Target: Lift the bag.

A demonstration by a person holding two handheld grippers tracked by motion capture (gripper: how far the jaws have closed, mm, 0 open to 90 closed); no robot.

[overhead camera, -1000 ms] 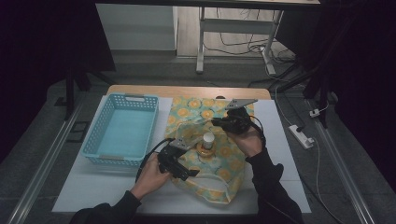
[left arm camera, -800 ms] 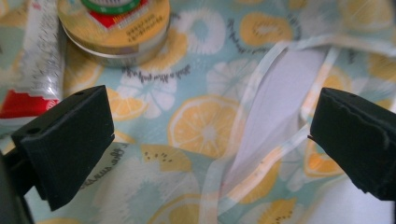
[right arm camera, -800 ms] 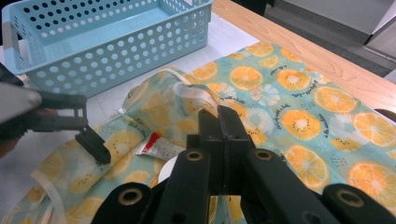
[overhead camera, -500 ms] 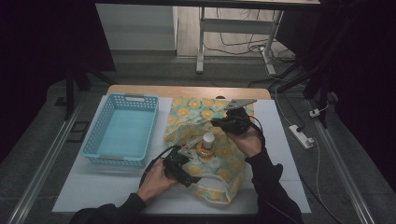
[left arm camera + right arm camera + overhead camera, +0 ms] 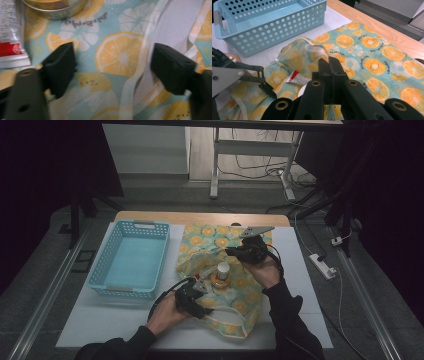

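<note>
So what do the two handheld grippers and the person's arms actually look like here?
Both are black. The left gripper has flat, blocky black jaws on thin linkage bars, and a black cable loops from it. The right gripper carries a grey three-cornered plate on top; its arms show round pivot holes in its own view. The person wears dark long sleeves, hands bare.

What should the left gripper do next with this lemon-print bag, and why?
Probably finish closing the left gripper: its jaws, just closing, straddle a fold of the lemon-print bag without pinching it, while the right gripper looks shut on the bag's far side.
</note>
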